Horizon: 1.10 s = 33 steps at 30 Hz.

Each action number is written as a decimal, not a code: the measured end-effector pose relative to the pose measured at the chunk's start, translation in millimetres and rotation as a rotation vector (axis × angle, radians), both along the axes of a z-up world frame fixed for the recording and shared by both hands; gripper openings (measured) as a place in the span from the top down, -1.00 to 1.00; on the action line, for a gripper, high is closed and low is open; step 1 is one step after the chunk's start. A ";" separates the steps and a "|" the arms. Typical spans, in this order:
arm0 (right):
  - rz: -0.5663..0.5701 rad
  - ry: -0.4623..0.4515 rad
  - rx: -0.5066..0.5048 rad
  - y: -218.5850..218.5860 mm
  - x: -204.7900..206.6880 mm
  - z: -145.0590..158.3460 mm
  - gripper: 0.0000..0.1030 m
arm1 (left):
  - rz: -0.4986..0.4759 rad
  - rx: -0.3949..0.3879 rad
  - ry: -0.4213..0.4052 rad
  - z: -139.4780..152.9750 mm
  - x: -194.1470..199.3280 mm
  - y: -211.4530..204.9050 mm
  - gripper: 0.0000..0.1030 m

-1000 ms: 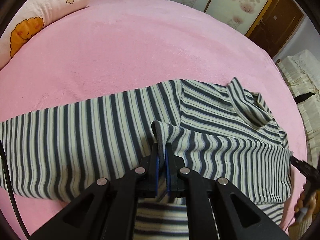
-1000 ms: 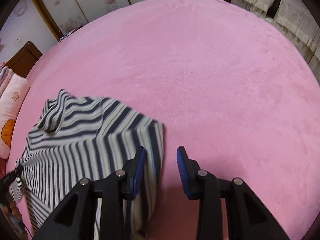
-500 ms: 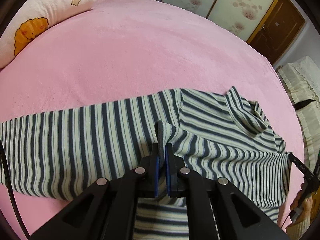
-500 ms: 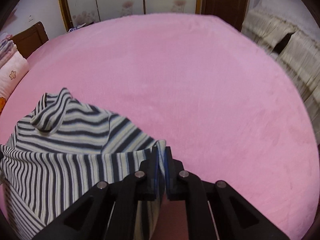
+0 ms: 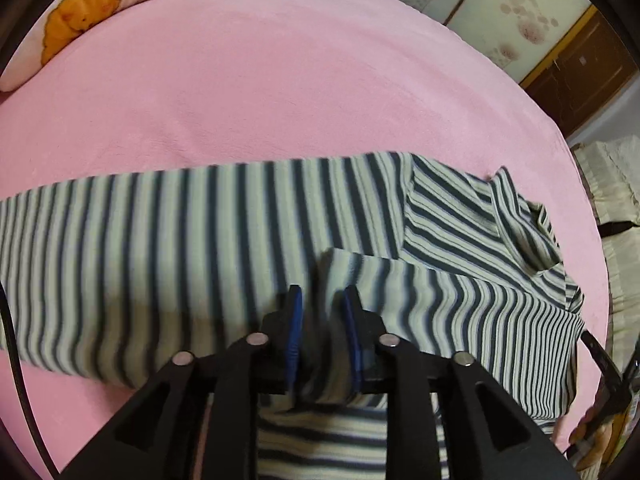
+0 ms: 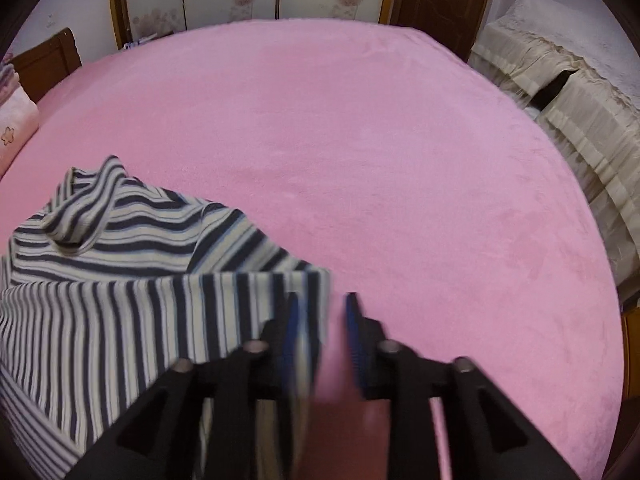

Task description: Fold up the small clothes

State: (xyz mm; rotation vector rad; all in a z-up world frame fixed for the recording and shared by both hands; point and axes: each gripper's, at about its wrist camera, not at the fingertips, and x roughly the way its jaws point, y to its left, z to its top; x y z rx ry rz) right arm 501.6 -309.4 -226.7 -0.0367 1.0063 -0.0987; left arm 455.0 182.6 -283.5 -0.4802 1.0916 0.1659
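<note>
Both clamps released since half second ago: left gripper (image 5: 320, 332) and right gripper (image 6: 320, 334) spread, striped top (image 5: 224, 248) left lying on pink bed (image 5: 280, 92). Grippers best withdrawn straight, fold undisturbed.

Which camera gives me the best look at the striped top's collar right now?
The right wrist view: the collar stands up sharp and unobstructed against the pink bedspread, its opening visible. The left wrist view shows the collar too, but pushed toward the fisheye edge, seen side-on and more distorted.
</note>
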 end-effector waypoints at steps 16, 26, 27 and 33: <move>0.027 0.041 0.190 -18.0 -110.8 17.6 0.17 | -0.019 -0.046 0.008 1.5 -56.1 -16.0 0.46; 0.070 0.059 0.179 9.1 -114.2 0.1 0.17 | 0.038 -0.034 0.027 -17.5 -39.9 -34.4 0.45; 0.069 0.058 0.180 10.9 -111.9 -2.0 0.17 | 0.030 -0.011 0.031 -18.8 -39.9 -38.1 0.45; 0.015 0.116 0.093 13.2 -102.6 -29.3 0.17 | -0.027 0.120 0.054 -23.8 -36.5 -55.6 0.41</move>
